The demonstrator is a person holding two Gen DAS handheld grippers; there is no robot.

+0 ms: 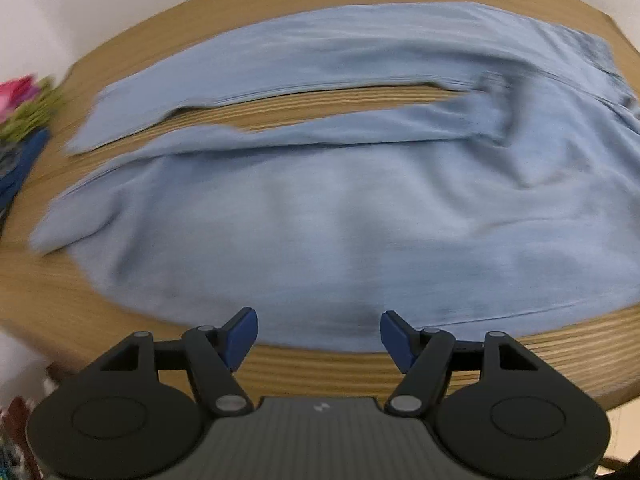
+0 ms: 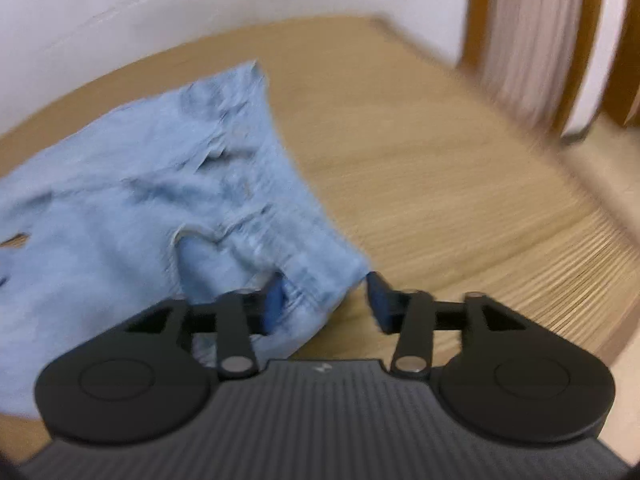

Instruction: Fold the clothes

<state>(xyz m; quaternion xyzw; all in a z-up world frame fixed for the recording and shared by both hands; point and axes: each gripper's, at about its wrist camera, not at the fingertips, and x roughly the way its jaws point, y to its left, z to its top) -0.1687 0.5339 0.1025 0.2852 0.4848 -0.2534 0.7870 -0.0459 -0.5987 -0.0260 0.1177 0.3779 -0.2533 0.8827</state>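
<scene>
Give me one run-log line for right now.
jeans: spread on wooden table | left gripper: open, above near edge, nothing held | right gripper: open, waistband corner between jaws, grip unconfirmed

The left black two-finger gripper with blue pads points steeply downward, its jaws standing wide apart with nothing between them and neither pad pressing on anything. The right black two-finger gripper with blue pads tilts downward at a gentler angle, jaws partly spread; whether its pads press on anything is lost in blur.
</scene>
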